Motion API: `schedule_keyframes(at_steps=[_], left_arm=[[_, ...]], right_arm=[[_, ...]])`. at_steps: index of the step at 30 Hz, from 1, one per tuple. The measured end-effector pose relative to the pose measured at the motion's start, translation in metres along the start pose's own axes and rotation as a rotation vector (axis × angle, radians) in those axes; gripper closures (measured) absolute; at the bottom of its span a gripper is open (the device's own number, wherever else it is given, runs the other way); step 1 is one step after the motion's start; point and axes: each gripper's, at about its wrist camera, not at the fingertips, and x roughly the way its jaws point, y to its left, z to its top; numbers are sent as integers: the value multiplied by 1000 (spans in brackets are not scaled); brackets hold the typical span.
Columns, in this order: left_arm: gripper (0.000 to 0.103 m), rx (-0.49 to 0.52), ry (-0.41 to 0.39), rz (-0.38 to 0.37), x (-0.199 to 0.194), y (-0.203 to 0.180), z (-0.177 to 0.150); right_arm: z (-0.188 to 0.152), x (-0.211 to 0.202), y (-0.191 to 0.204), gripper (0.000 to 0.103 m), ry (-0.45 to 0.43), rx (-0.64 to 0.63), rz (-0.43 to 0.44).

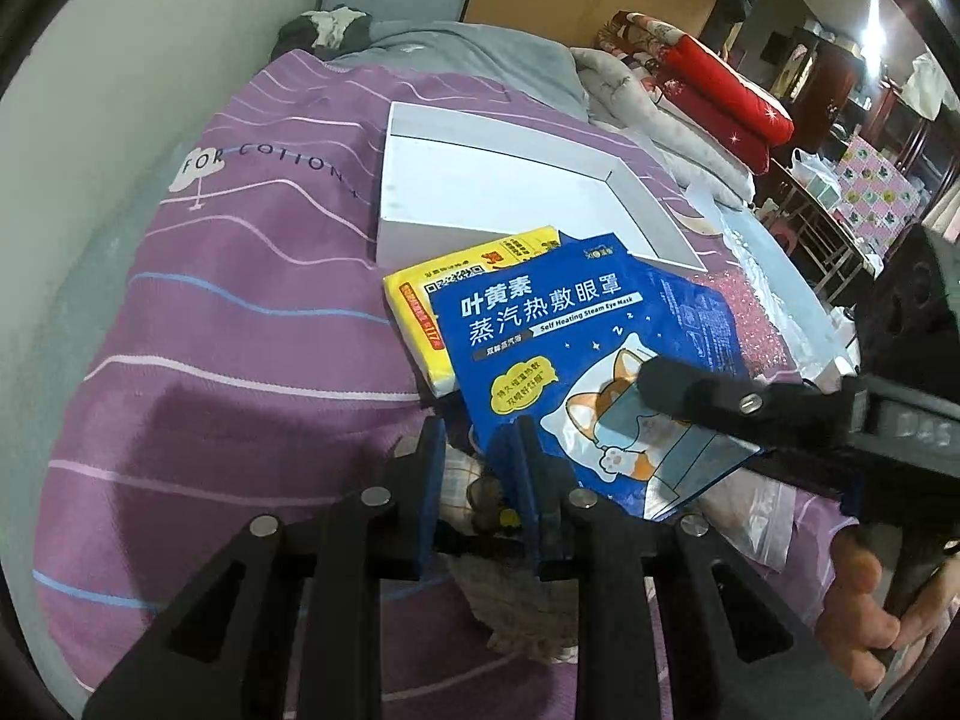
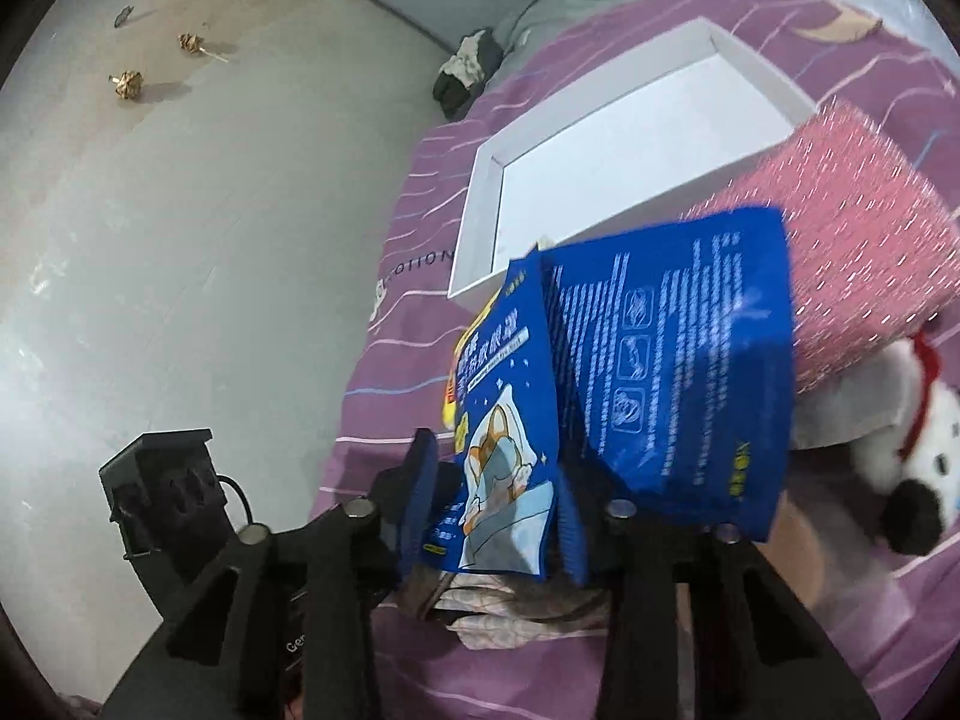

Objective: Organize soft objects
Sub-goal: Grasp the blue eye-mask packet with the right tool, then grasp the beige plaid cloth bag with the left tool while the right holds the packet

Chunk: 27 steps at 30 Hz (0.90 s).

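Right gripper (image 2: 492,510) is pinching the blue eye-mask pouches (image 2: 660,372) above the bedspread near the white box (image 2: 480,228); left gripper (image 1: 477,474) jaws standing slightly apart, holding nothing; keep grip firm & carry w/o snagging the yellow tissue pack (image 1: 414,312).

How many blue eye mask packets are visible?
2 packets: one, cat front showing, between the right gripper's jaws; one, printed back showing, just right of it. Others may be hidden.
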Motion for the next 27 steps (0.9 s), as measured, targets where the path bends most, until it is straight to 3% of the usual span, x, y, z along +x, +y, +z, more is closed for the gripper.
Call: schedule_keyframes(at_steps=[1,4,18,22,27], left_arm=[[79,-2,-1,0,0,0,0],[79,-10,-6,-7,-2,1,-1],[77,-51,-59,-16,-28,3,0],[53,-46,-47,-19,-32,3,-1],[51,-27,-38,-2,-35,-1,-3]], right_arm=[[1,3,-2,87,7,11,6],[-2,8,-5,96,16,35,25],[-16,-26,14,102,-66,-55,68],[-17,-40,16,102,-91,-67,67],[-20,-56,14,102,-119,-75,63]])
